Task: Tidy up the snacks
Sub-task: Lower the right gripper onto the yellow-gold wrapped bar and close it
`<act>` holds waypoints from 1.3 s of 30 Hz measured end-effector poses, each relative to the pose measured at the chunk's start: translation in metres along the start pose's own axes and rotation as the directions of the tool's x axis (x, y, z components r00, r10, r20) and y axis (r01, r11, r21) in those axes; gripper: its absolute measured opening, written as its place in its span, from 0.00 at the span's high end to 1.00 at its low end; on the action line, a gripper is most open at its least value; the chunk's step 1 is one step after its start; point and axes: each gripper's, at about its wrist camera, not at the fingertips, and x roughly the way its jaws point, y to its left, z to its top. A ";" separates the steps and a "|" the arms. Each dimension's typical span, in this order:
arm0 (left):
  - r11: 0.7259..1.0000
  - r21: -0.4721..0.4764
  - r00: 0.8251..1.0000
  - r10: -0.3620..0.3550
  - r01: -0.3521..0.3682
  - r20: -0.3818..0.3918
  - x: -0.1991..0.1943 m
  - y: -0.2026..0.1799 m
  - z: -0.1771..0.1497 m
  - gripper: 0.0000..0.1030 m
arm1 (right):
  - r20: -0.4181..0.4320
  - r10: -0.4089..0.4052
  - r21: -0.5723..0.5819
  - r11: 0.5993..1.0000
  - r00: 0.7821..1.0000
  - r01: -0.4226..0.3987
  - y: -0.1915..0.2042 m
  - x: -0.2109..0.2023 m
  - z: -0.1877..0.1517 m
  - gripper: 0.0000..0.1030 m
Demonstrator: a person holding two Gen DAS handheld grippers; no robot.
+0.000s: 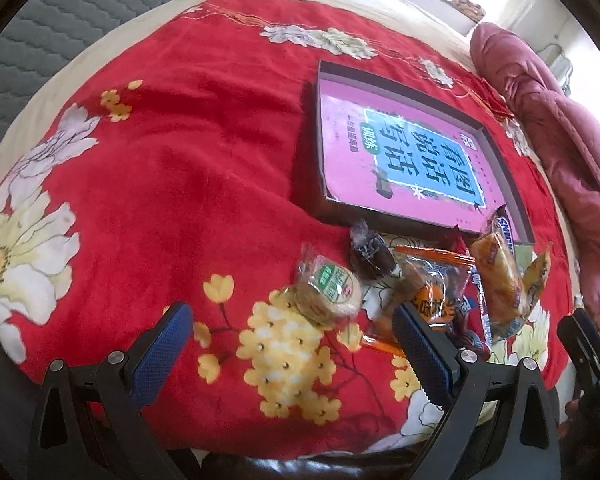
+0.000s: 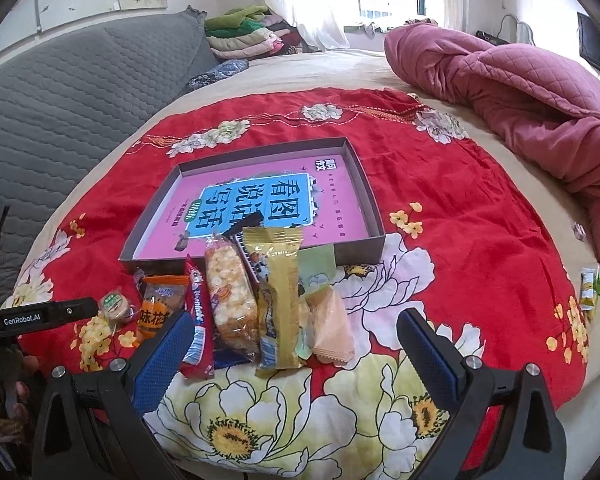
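A pile of wrapped snacks lies on a red flowered blanket in front of a shallow brown box with a pink printed bottom. In the right wrist view I see a popcorn bar, a gold packet, a red bar, an orange packet and a round biscuit. My right gripper is open just before the pile. My left gripper is open and empty, close to the round biscuit; the box lies beyond.
A pink quilt is bunched at the right of the bed. A grey padded headboard is at the left. Two small green packets lie at the blanket's right edge. Folded clothes are stacked at the back.
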 end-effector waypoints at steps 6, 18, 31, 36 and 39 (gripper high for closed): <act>0.997 0.067 0.999 -0.042 0.043 -0.020 0.012 -0.006 0.005 0.03 | -0.014 0.000 0.005 1.000 1.000 0.000 -0.003 0.012 0.001 0.01; 0.972 0.231 0.998 -0.035 0.048 -0.060 0.026 -0.031 -0.002 0.03 | -0.025 -0.021 0.029 0.999 0.999 0.022 -0.011 0.026 0.005 0.13; 0.971 0.225 0.994 -0.061 0.081 -0.093 0.038 -0.025 0.003 0.24 | -0.047 0.048 -0.006 0.999 0.998 -0.048 -0.002 0.047 0.009 0.57; 0.970 0.224 0.993 -0.076 0.094 -0.089 0.038 -0.025 0.003 0.26 | -0.039 0.069 -0.019 0.997 0.997 -0.069 0.000 0.046 0.009 0.69; 0.970 0.225 0.994 -0.074 0.091 -0.084 0.039 -0.023 0.004 0.39 | -0.031 0.079 -0.026 0.996 0.996 -0.079 0.001 0.044 0.010 0.72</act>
